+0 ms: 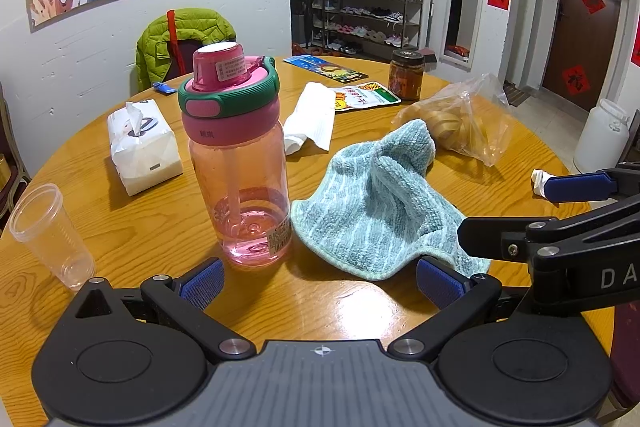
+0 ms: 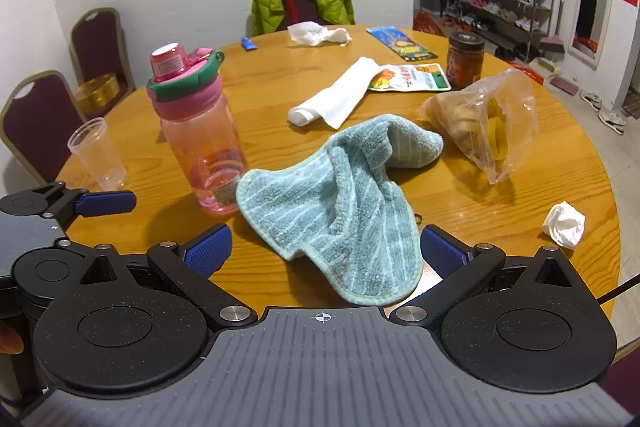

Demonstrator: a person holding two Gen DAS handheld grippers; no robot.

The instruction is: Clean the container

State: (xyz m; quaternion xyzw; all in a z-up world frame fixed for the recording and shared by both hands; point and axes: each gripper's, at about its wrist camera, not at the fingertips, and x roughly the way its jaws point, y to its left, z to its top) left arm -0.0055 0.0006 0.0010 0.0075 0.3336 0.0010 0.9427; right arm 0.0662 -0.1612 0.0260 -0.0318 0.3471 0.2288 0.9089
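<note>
Your pink bottle (image 1: 239,163) stands upright on the table, lid shut: pink cap on top, green ring around the collar, a straw running down inside the clear body and a sticker low on its side. At its 3 o'clock lies your teal striped cloth (image 1: 380,203), crumpled and peaked in the middle, its near edge touching the bottle's base.

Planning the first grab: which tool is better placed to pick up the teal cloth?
Right. The right tool is open with the teal cloth lying between its fingers; the left tool faces the pink bottle.
</note>
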